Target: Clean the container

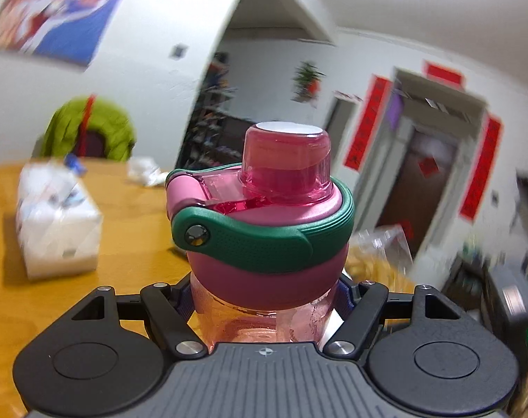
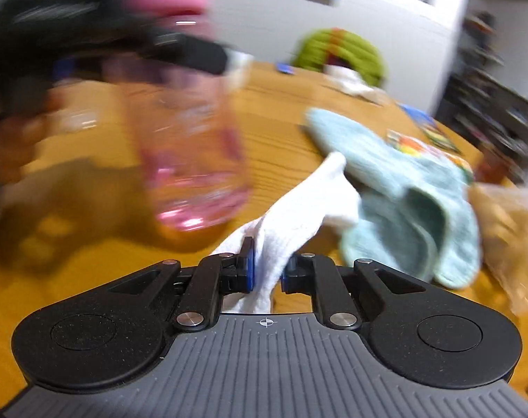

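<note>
Both tools are in hand, wiping not visibly begun. Left hand-held gripper [image 1: 264, 299] is clamped on the clear pink body of the water bottle [image 1: 260, 209], just under its pink lid with the green carry strap; bottle is lifted off the worktop [image 2: 281, 104], lid still on. Right hand-held gripper [image 2: 266, 271] is nearly closed, pinching a white cloth [image 2: 298, 209] that trails forward, just beside the bottle base; contact unclear through blur. A light-blue towel [image 2: 385, 174] lies on the worktop. My read: the whole outside is still left to wipe.
</note>
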`<act>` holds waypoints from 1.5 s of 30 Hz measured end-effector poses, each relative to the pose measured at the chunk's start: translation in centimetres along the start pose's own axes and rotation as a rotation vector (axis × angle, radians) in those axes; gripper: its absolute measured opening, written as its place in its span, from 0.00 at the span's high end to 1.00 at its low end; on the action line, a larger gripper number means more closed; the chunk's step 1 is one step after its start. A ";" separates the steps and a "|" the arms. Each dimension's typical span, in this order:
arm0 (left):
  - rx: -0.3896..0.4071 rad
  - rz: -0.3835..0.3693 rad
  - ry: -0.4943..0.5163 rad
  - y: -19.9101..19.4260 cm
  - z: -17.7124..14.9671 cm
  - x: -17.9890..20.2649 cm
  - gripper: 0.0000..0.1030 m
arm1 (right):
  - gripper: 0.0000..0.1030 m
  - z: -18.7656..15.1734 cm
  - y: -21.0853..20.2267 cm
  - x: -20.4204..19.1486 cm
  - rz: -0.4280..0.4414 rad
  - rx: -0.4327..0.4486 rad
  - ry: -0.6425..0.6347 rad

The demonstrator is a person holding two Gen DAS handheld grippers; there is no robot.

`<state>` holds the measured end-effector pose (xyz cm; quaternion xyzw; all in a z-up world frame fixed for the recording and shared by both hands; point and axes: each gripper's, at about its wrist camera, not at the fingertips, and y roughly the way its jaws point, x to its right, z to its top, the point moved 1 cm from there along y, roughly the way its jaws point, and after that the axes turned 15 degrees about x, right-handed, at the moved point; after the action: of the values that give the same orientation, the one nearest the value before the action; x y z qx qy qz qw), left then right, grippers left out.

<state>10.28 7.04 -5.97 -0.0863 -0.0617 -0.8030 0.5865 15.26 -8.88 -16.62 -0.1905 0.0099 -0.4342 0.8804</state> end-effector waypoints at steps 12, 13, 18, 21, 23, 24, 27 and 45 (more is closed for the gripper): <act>-0.026 -0.044 0.246 0.9 -2.1 3.0 0.28 | 0.86 1.1 -1.9 5.4 -0.186 0.174 0.346; -0.033 -0.040 0.247 1.0 -2.2 2.8 0.28 | 0.86 1.1 -1.9 5.3 -0.178 0.180 0.347; -0.052 -0.031 0.236 1.5 -2.7 2.3 0.30 | 0.86 1.1 -1.1 5.5 -0.148 0.193 0.351; -0.062 -0.029 0.226 1.6 -2.9 2.3 0.31 | 0.86 1.2 -1.4 5.4 -0.140 0.202 0.366; -0.066 -0.024 0.223 1.5 -3.0 2.4 0.32 | 0.86 1.2 -1.6 5.4 -0.118 0.212 0.384; -0.069 -0.023 0.226 1.4 -3.0 2.5 0.32 | 0.86 1.2 -1.4 5.3 -0.092 0.217 0.394; -0.084 -0.014 0.227 1.2 -2.7 2.7 0.32 | 0.87 1.3 -1.1 4.9 -0.022 0.223 0.412; -0.029 -0.021 0.291 1.3 -3.2 3.0 0.31 | 0.95 3.0 -5.5 4.0 0.105 0.432 0.567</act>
<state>10.38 3.17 -8.51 0.0232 0.0346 -0.8138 0.5796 14.13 -14.00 -11.38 0.1289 0.1716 -0.4160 0.8837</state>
